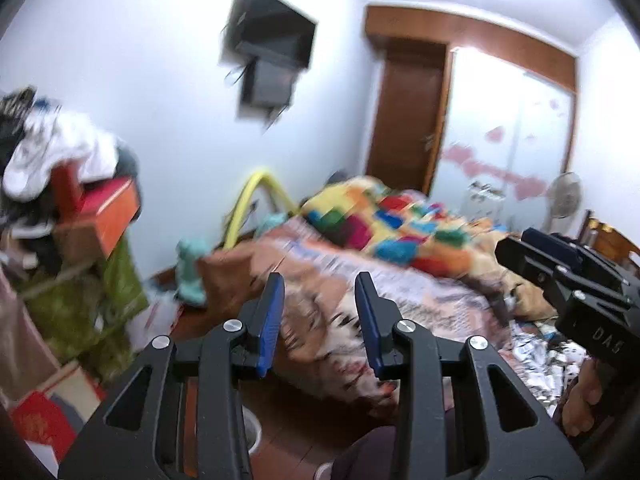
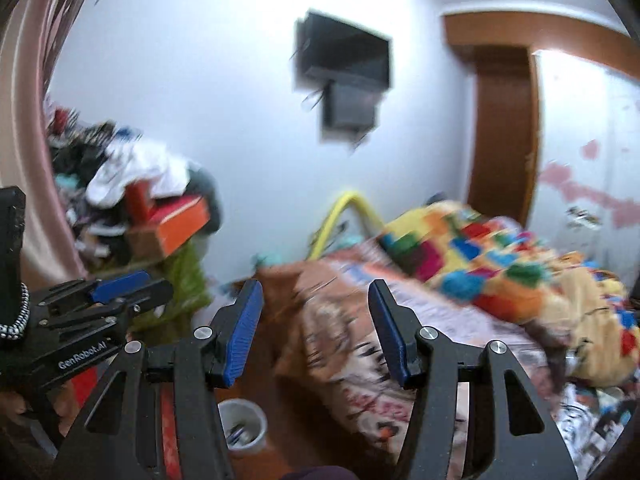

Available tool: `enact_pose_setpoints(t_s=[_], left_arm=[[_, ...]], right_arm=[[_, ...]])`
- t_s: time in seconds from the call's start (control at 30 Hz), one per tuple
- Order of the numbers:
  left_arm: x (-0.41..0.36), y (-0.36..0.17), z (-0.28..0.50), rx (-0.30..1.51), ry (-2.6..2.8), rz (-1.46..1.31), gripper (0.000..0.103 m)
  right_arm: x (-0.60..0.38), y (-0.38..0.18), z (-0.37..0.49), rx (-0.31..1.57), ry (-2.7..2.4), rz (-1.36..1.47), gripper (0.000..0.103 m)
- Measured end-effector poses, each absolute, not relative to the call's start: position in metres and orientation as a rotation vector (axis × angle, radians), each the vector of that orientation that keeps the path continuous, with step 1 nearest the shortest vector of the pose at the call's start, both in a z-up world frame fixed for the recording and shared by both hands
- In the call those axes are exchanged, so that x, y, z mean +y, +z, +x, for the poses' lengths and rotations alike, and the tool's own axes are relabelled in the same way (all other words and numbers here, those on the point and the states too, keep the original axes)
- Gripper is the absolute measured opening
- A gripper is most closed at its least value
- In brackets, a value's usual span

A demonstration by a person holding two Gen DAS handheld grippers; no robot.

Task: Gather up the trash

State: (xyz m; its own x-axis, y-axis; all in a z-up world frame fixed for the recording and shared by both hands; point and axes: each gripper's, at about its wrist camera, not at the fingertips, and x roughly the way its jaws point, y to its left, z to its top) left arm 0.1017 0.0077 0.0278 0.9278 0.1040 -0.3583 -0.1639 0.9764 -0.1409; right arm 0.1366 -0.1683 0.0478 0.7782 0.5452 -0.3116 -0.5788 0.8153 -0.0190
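At the left side of the room there is a big pile of clothes point(image 2: 120, 168) with a white shirt on top, and red and orange boxes point(image 2: 176, 220) stick out of it. A green cloth point(image 2: 184, 280) hangs down under the boxes. Low on the brown floor point(image 2: 272, 356), just beside the near corner of the bed, stands a small white trash bin point(image 2: 244, 424), and there are some small dark and blue bits inside it. In the left wrist view only a bit of the bin's rim shows behind the left gripper point(image 1: 320, 304). That gripper has blue pads, and the pads stand partly apart with nothing between them. The right gripper point(image 2: 316, 308) also has blue pads, and they stand a bit wider, with nothing between them too. Both grippers are up in the air and point over the bed point(image 2: 348, 320). A black TV point(image 2: 344, 60) hangs on the white wall, with a dark box under it. A yellow hoop point(image 2: 352, 204) stands at the far edge of the bed by the wall. A blanket of many bright colored squares point(image 2: 480, 256) lies bunched up on the bed. Crumpled white paper with dark print point(image 1: 536, 348) lies at the right edge of the bed. A brown door point(image 2: 504, 132) and a white fan point(image 1: 564, 196) are on the right.
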Motion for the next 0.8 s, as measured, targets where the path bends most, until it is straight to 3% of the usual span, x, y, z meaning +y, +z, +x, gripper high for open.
enact_pose_setpoints(t_s=[0.27,0.33,0.4,0.47,0.53,0.6,0.73,0.8], left_arm=[[-0.033,0.063,0.053,0.207,0.039,-0.098,0.037],[-0.036,0.064,0.044,0.184,0.039,-0.087,0.047],[-0.039,0.067,0.035,0.164,0.036,-0.081,0.056],[-0.042,0.067,0.029,0.15,0.024,-0.077,0.064],[-0.045,0.066,0.022,0.14,0.034,-0.063,0.082],[-0.048,0.064,0.016,0.129,0.055,-0.053,0.092],[-0.046,0.06,0.008,0.138,0.081,-0.053,0.094],[-0.045,0.057,0.002,0.148,0.091,-0.052,0.096]], right_arm=[[-0.213,0.067,0.096,0.212,0.429,-0.029,0.052],[-0.218,0.067,0.09,0.214,0.415,-0.013,0.052],[-0.22,0.067,0.083,0.213,0.396,0.0,0.058],[-0.224,0.066,0.076,0.203,0.375,0.007,0.076],[-0.229,0.064,0.069,0.197,0.371,0.009,0.081],[-0.223,0.064,0.068,0.203,0.373,0.005,0.083],[-0.227,0.058,0.06,0.216,0.365,0.026,0.101],[-0.229,0.054,0.055,0.22,0.36,0.031,0.103]])
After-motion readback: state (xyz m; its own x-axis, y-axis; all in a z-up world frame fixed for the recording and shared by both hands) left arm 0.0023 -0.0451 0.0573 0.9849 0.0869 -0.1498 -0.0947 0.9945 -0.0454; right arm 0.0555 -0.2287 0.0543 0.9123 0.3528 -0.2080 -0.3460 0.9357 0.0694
